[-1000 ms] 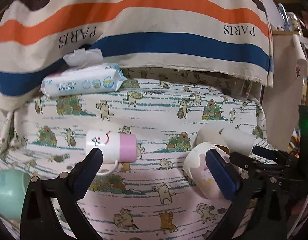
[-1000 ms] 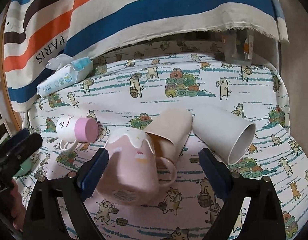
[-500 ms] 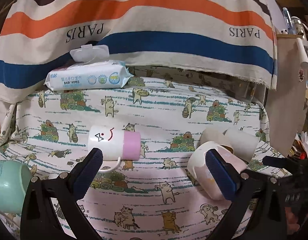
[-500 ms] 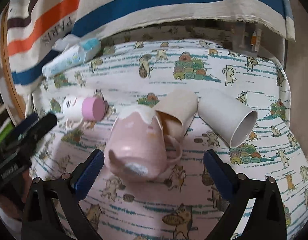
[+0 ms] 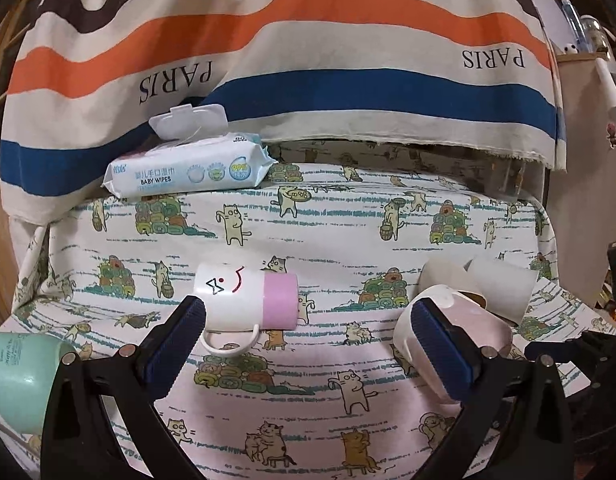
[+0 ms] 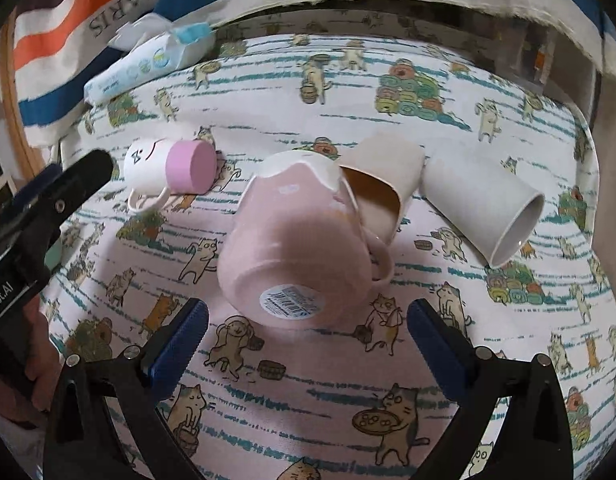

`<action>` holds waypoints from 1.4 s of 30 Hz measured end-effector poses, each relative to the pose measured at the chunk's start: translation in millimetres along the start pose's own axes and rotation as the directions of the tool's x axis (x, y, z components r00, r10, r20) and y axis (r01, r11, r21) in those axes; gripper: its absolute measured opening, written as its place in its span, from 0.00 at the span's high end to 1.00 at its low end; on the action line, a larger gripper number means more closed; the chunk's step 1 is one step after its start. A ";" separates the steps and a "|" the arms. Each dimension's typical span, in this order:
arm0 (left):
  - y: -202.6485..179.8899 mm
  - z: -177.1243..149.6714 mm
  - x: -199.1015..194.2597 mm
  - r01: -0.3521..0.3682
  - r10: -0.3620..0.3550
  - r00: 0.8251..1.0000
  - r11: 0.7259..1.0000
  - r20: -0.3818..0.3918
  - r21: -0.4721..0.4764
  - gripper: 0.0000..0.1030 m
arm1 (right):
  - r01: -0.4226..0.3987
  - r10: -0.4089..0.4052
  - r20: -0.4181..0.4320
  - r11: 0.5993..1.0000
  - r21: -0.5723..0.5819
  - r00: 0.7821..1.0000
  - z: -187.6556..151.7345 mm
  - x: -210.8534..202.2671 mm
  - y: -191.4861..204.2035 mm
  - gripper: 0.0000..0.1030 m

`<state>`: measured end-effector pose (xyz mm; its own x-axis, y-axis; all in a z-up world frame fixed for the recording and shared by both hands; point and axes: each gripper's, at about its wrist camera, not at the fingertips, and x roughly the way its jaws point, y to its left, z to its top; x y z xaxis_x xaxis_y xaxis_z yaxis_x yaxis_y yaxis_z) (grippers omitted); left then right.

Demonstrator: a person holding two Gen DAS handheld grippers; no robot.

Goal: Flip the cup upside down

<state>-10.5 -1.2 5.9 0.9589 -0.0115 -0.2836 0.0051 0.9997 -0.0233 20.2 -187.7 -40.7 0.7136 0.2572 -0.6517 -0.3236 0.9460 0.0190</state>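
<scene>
The striped cloth hanging far beyond the left fingertips carries "PARIS" twice, upside down, once on either side. The wipes pack beyond the left finger reads "BABY WIPES", with "99" legible on a round badge; its Chinese characters are too small to make out. Left of the right gripper's fingers, the other gripper's body shows "robot.AI". The barcode sticker on the pink mug's base, between those fingers, is unreadable.

Green cup cut by left edge; beige cup mouth partly hidden behind pink mug.
</scene>
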 end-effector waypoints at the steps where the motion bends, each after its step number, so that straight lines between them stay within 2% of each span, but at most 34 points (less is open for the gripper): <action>1: -0.3 0.1 0.4 -0.002 0.002 1.000 1.000 -0.002 0.001 0.01 | 0.004 -0.004 0.001 1.000 -0.007 1.000 0.4 0.3 1.5 0.03; 9: 5.9 0.6 -1.7 -0.015 0.015 1.000 1.000 0.002 -0.027 0.01 | 0.036 -0.037 -0.016 0.999 -0.037 0.999 6.0 12.5 10.5 0.12; 16: 3.8 1.0 -4.0 -0.012 0.012 1.000 1.000 0.005 -0.010 0.01 | 0.018 -0.018 -0.036 1.000 -0.006 0.999 8.7 20.6 9.3 0.17; 24: 2.8 3.0 -5.9 -0.017 0.017 1.000 1.000 0.011 -0.009 0.01 | 0.040 -0.041 -0.026 0.999 -0.030 0.999 7.9 19.4 13.4 0.17; 27: 8.8 6.9 -13.3 -0.024 0.025 0.999 0.999 0.044 -0.037 0.01 | 0.043 -0.043 -0.006 0.998 -0.054 0.999 6.8 13.2 15.5 0.18; 36: 19.1 11.7 -18.7 -0.045 0.050 0.996 0.996 0.076 -0.074 0.01 | -0.033 0.033 -0.004 0.998 -0.062 0.999 7.9 -4.9 20.5 0.18; 42: 17.7 11.2 -20.2 -0.048 0.054 0.995 0.996 0.084 -0.069 0.01 | -0.040 0.044 0.043 0.995 -0.089 0.998 11.2 -22.4 27.6 0.18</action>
<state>-26.6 17.0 21.9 0.9782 0.0438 -0.2030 -0.0602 0.9953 -0.0754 2.2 -165.1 -17.1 0.7248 0.3064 -0.6171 -0.4055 0.9138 -0.0225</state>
